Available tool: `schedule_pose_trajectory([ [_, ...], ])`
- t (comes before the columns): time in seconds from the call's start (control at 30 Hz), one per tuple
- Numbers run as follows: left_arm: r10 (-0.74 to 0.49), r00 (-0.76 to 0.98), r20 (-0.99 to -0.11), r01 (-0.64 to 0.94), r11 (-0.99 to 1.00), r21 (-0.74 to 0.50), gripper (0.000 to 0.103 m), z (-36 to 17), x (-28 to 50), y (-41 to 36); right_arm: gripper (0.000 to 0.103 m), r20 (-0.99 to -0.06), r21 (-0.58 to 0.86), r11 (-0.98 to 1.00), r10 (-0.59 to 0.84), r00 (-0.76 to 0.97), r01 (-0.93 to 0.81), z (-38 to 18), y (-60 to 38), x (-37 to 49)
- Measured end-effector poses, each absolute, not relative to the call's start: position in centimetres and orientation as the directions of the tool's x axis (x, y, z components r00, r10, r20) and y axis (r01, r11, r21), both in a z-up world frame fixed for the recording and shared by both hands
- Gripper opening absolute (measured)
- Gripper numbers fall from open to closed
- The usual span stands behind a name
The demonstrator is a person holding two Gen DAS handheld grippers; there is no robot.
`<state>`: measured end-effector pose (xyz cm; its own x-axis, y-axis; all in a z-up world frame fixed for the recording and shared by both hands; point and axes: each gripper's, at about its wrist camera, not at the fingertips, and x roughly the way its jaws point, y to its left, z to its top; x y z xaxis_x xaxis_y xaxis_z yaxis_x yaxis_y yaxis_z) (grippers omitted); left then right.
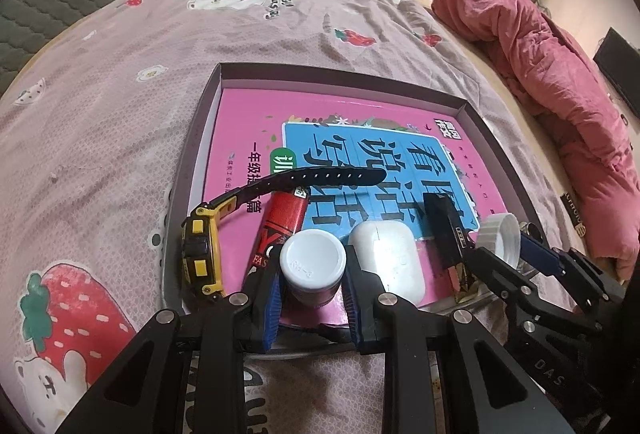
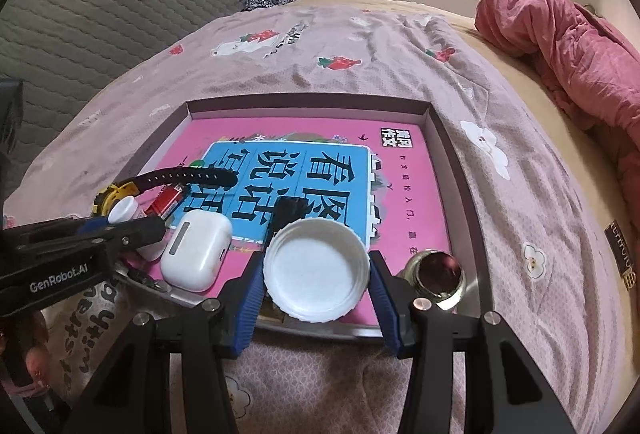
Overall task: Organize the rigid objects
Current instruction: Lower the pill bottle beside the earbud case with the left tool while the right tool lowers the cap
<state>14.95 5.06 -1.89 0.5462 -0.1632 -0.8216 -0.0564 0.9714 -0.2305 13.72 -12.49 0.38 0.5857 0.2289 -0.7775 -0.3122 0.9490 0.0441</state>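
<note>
Left wrist view: shallow box [image 1: 472, 114] on the bedspread [image 1: 120, 94], pink book [image 1: 248, 114] flat inside it. On the book: yellow-black watch [image 1: 202, 254] on its side at the left with strap arching right, red battery [image 1: 280, 226] beside it, white earbud case [image 1: 394, 262], black clip [image 1: 444, 230]. Left gripper [image 1: 312, 290] angles down at the near edge of the box, blue pads pinching a small white-capped bottle [image 1: 313, 262], bottle upright. At right the other gripper holds a white lid [image 1: 500, 238]

Right wrist view: same box [image 2: 440, 138] and book [image 2: 408, 194]. Right gripper [image 2: 316, 278] tilts down over the near edge, pads pressed on both sides of the white lid [image 2: 316, 270], hollow side up. Open glass jar [image 2: 436, 274] stands just right of it in the near right corner. Earbud case [image 2: 196, 250] left of the lid; watch [image 2: 120, 190] and battery [image 2: 168, 200] behind. Left gripper comes in from the left edge with the bottle [image 2: 124, 210]
</note>
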Motion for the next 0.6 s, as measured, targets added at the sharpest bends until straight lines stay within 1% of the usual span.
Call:
schedule_pose_trajectory([
  [0.33,-0.165,0.547,-0.821,-0.062,0.97,-0.236,0.027,-1.87,14.83,5.3,0.05,-0.781,0.034,0.946,0.226,0.583,-0.321,0.34,-12.05,14.28],
  [0.6,-0.172,0.549,-0.818,-0.06,0.968,-0.244,0.027,-1.92,14.94,5.36,0.05,-0.78,0.072,0.948,0.247,0.575,-0.31,0.07,-12.06,14.03],
])
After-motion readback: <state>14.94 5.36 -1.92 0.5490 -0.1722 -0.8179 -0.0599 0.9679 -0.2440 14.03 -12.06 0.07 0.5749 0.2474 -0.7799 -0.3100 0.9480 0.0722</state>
